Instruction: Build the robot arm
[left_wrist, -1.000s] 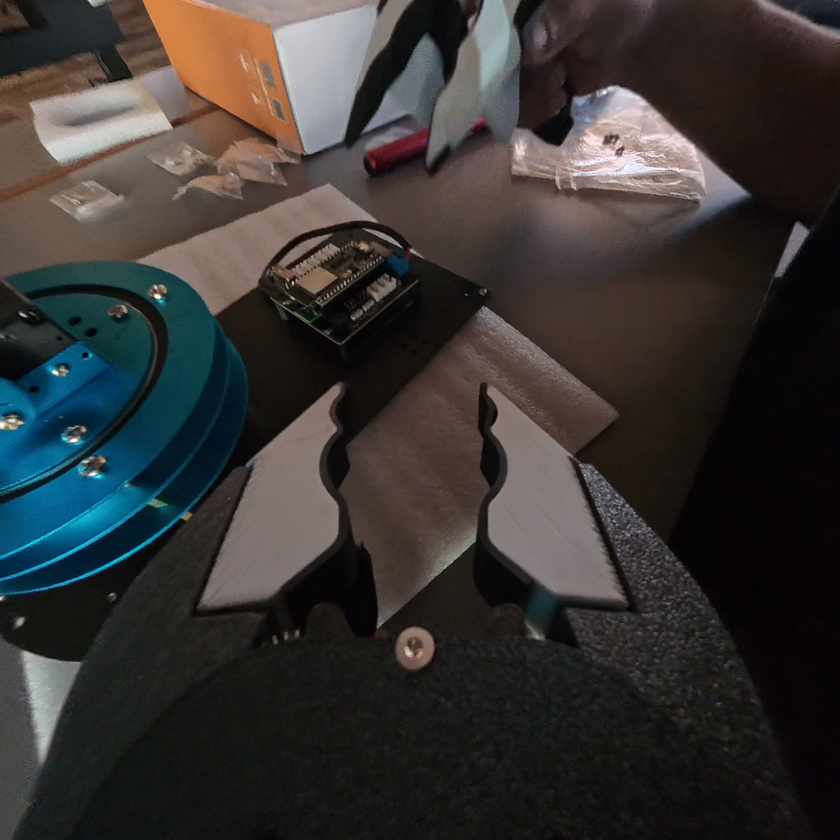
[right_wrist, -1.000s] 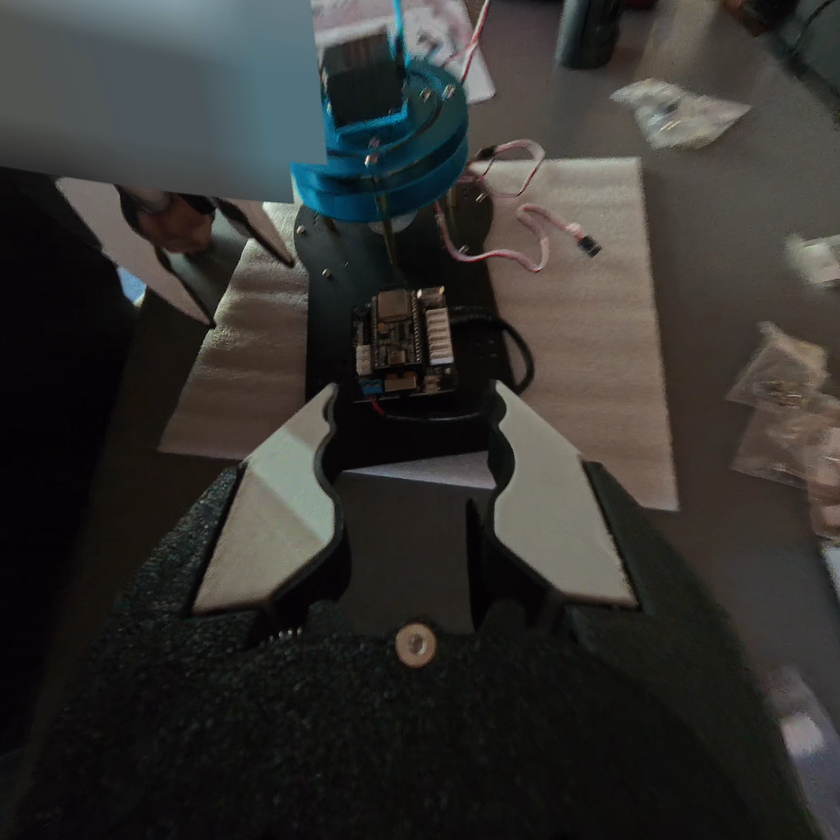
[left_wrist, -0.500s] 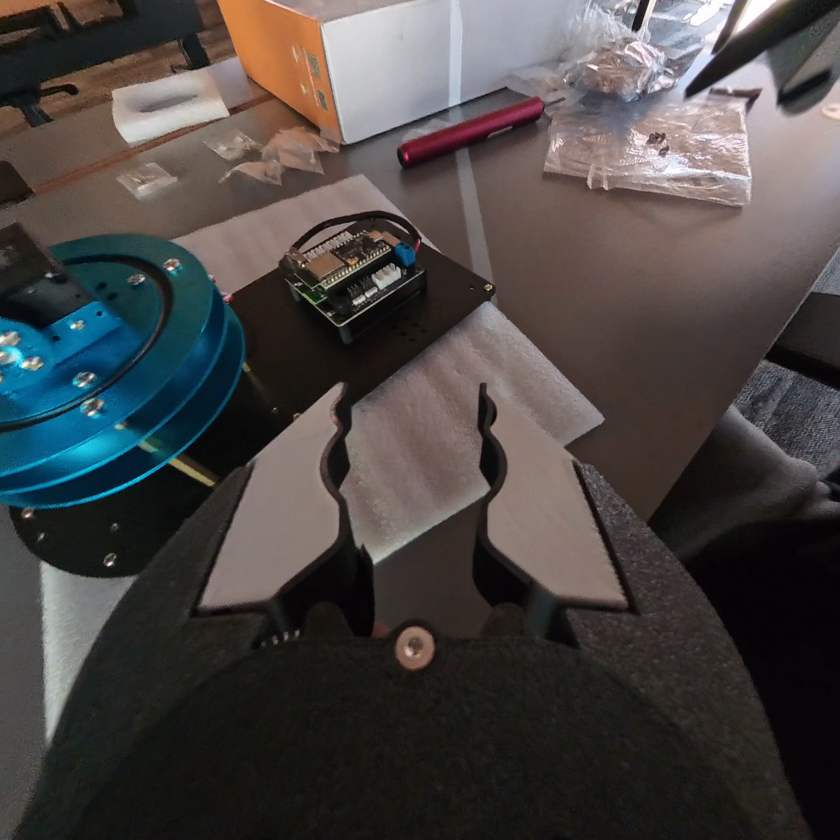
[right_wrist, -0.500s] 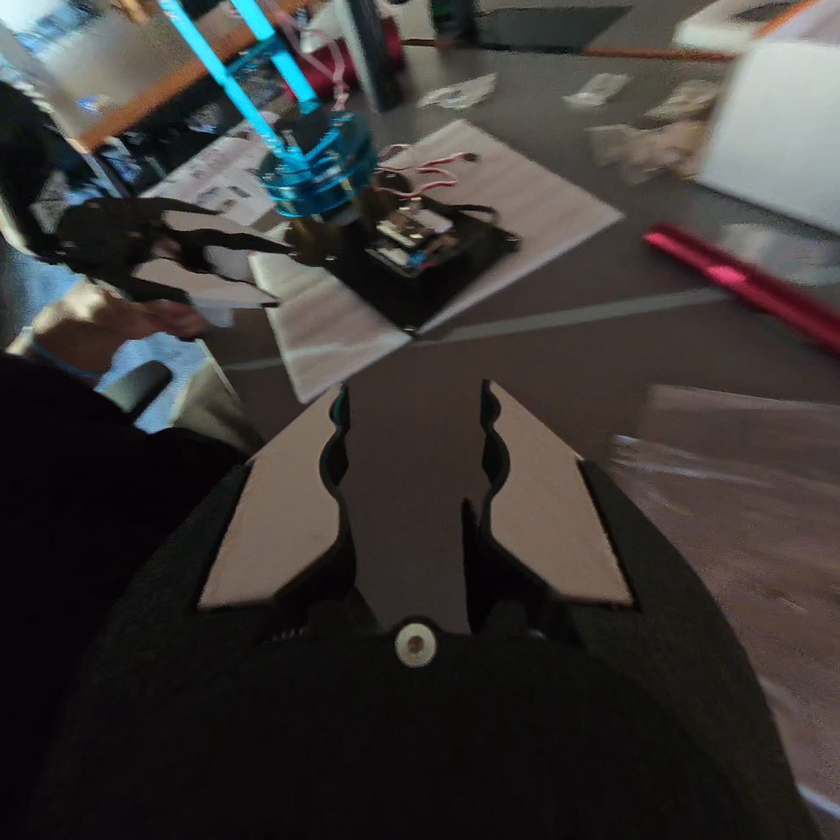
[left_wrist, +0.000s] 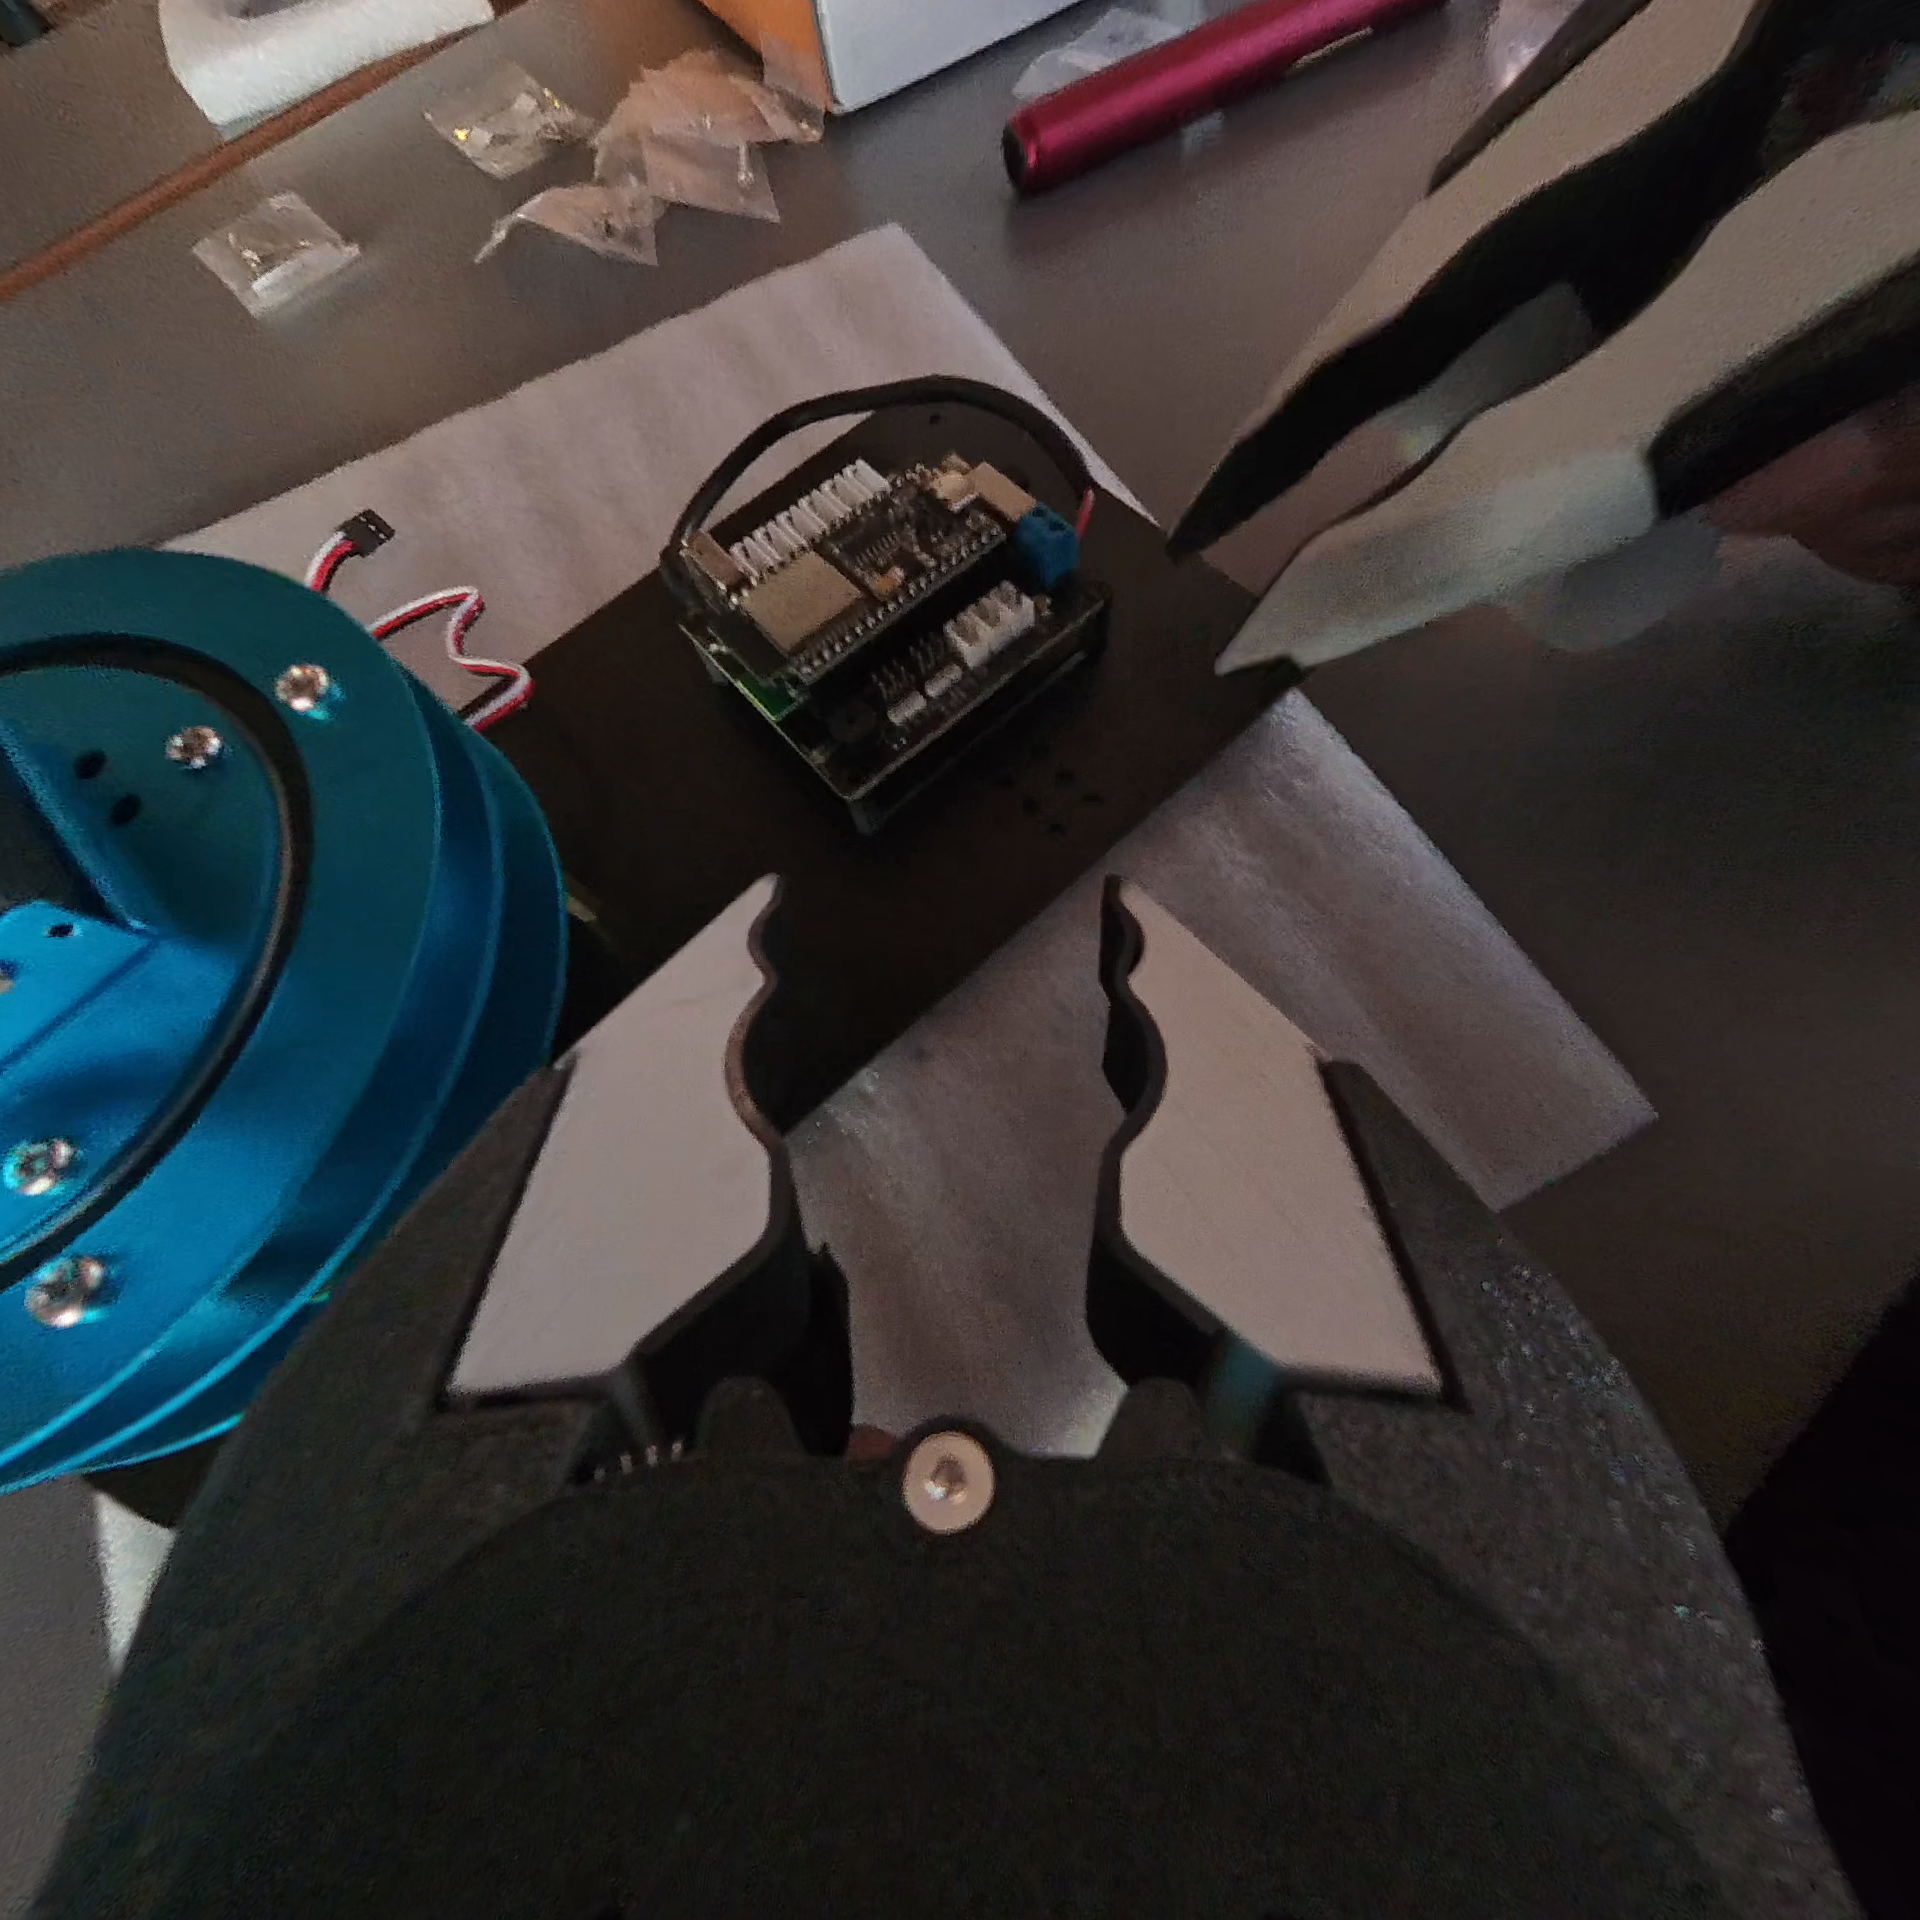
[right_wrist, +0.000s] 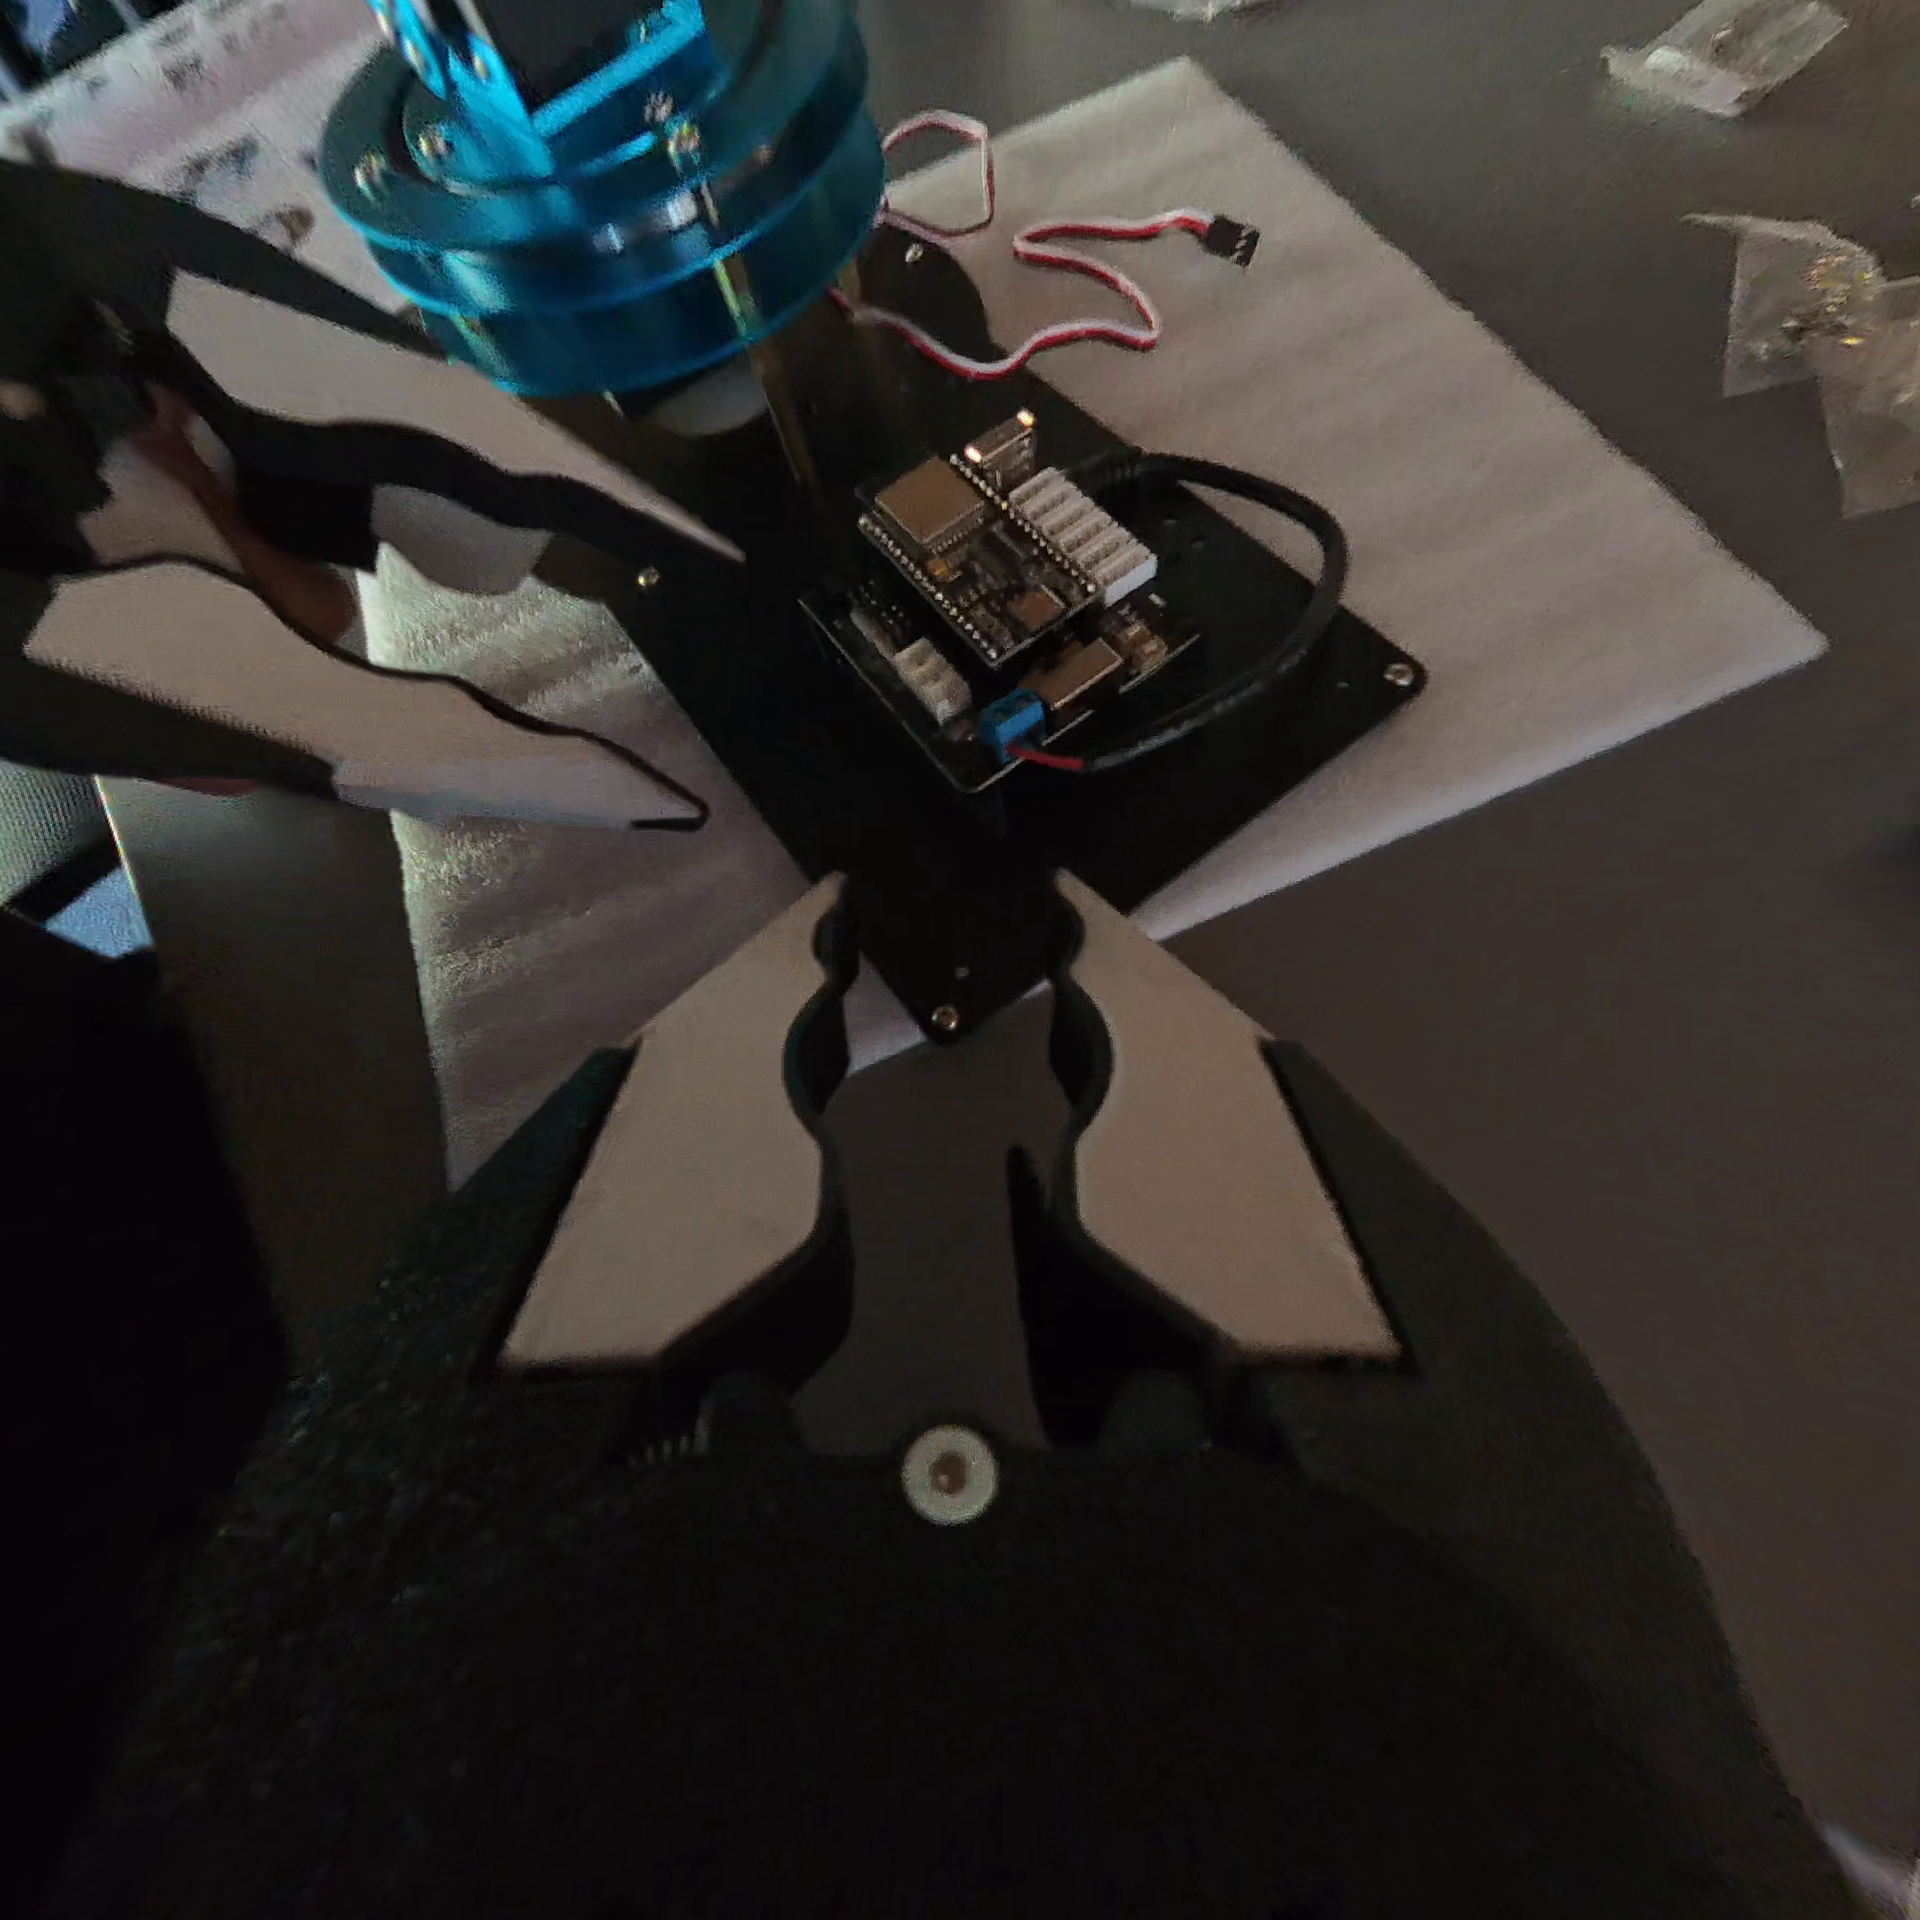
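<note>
A black base plate (left_wrist: 665, 769) lies on a white foam sheet (left_wrist: 1320, 935). It carries a circuit board (left_wrist: 883, 613) with a black cable loop and a blue round turntable (left_wrist: 312, 987) on posts. My left gripper (left_wrist: 940, 894) is open and empty, hovering over the plate's near edge beside the turntable. My right gripper (right_wrist: 951, 894) is open, its fingers standing either side of the plate's corner (right_wrist: 945, 1013); it also shows in the left wrist view (left_wrist: 1216, 597). The left gripper (right_wrist: 717, 686) shows in the right wrist view, beside the circuit board (right_wrist: 1008, 592).
A red-and-white servo wire (right_wrist: 1091, 239) trails over the foam behind the turntable (right_wrist: 603, 187). A dark red cylinder (left_wrist: 1195, 73), small plastic bags (left_wrist: 623, 156) and a white box (left_wrist: 914, 42) lie on the dark table beyond. More bags (right_wrist: 1818, 312) are at the right. The dark red cylinder (left_wrist: 1195, 73) sits 20 cm or so from the ends of my right fingers.
The right gripper swung away over the table, then came back to the plate's corner with its fingers closer together. The left gripper moved in nearer the plate.
</note>
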